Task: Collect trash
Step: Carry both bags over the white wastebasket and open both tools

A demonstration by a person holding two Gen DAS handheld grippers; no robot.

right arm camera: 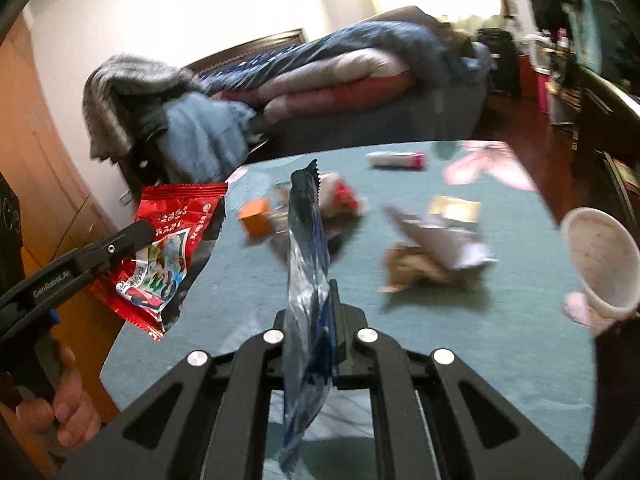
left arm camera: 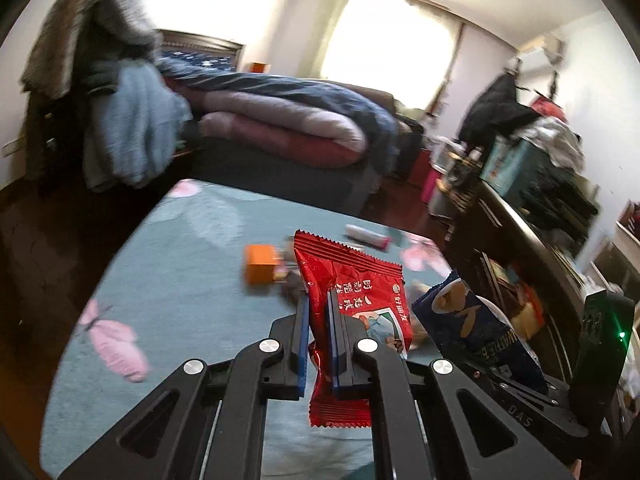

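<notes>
Currently my left gripper is clenched on the red snack wrapper, held low centre of its view above the teal table. My right gripper pinches the blue wrapper edge-on, centre frame. Loose on the table behind: orange box, crumpled paper, white tube; paper cup at right edge.
</notes>
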